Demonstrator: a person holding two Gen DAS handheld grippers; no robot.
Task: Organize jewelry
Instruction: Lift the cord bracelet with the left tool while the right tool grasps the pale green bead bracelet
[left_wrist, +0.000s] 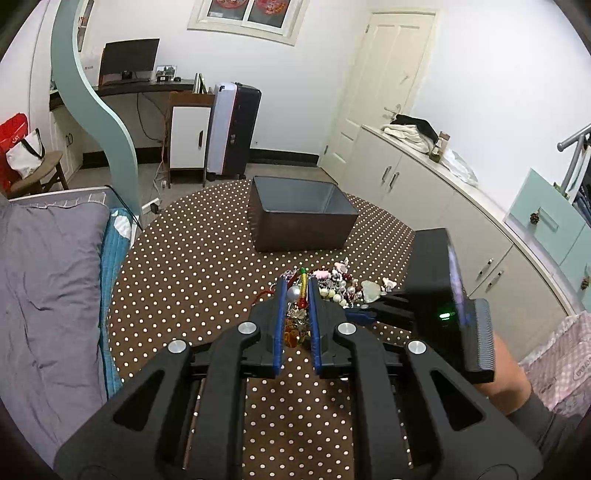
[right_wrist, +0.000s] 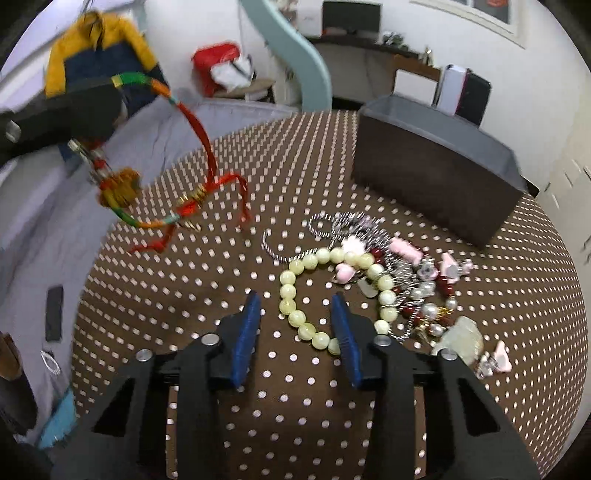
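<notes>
Left wrist view: the left gripper (left_wrist: 297, 284) is clamped on a multicoloured cord bracelet (left_wrist: 303, 286), whose red, yellow and green wrapped section stands between the blue pads with a silvery bead and amber charms bunched lower down. It hangs above the polka-dot table (left_wrist: 192, 266). Past the fingertips lies the jewelry pile (left_wrist: 345, 282), and beyond that, toward the table's far edge, the open dark storage box (left_wrist: 301, 216). The right gripper's body enters from the right edge, beside the pile.

Right wrist view: the right gripper (right_wrist: 295, 310) has its jaws apart and holds nothing, low over the table. A pale bead bracelet (right_wrist: 314, 291) curves through the gap between its pads, the loop's near arc just beside the right pad, the rest of the tangled pile spreading to the right. The lifted cord bracelet dangles at upper left, its red tails trailing down toward the cloth. The box sits at the far right of the table.

Judging by this, the box lies straight ahead of the left gripper, so the held piece goes forward over the pile; the right gripper is nearer the beads.
</notes>
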